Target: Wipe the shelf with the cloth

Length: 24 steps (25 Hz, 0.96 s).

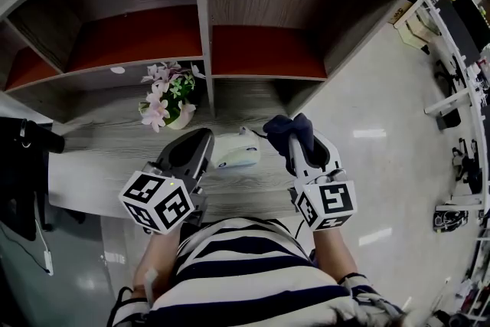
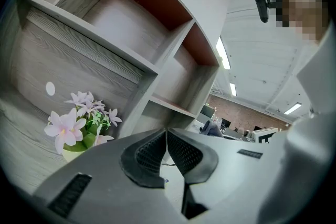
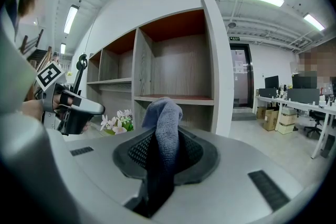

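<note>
A dark blue cloth (image 1: 289, 129) is pinched in my right gripper (image 1: 297, 142), which is shut on it above the right part of the grey wood shelf board (image 1: 92, 138). In the right gripper view the cloth (image 3: 164, 123) stands up from between the jaws and hangs down toward the camera. My left gripper (image 1: 202, 137) hovers over the board's middle, just right of a flower pot. Its jaws are shut (image 2: 167, 140) with nothing between them. The shelf unit's upper compartments (image 1: 145, 34) have red backs.
A small pot of pink and white flowers (image 1: 167, 99) stands on the board by the centre divider (image 1: 204, 19). A white mouse-like object (image 1: 236, 152) lies between the two grippers. Right of the shelf lie grey floor (image 1: 383, 126) and office desks (image 3: 304, 105).
</note>
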### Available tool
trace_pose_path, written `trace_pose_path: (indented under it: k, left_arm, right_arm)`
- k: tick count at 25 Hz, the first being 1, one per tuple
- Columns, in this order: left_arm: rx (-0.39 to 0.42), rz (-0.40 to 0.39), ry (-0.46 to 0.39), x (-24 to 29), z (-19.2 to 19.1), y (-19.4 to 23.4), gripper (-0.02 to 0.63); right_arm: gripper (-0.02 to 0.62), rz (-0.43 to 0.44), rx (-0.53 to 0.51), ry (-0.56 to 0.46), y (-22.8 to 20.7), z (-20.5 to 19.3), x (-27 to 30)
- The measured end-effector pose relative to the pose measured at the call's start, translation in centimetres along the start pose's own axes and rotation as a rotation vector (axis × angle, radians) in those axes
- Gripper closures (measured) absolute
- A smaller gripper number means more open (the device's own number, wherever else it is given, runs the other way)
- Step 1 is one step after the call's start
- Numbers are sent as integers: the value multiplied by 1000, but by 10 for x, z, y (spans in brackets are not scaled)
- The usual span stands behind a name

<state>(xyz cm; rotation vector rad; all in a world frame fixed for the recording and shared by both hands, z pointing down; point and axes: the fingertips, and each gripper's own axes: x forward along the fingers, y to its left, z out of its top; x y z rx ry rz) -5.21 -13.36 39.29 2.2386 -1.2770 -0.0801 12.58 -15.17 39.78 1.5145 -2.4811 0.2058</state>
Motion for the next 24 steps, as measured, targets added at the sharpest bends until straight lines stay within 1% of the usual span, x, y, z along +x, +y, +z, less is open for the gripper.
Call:
trace_pose_path:
  k: [24]
  left_arm:
    - [3, -3, 8, -3, -6, -5, 583]
  right_arm:
    - [511, 1, -1, -20, -1, 7, -4]
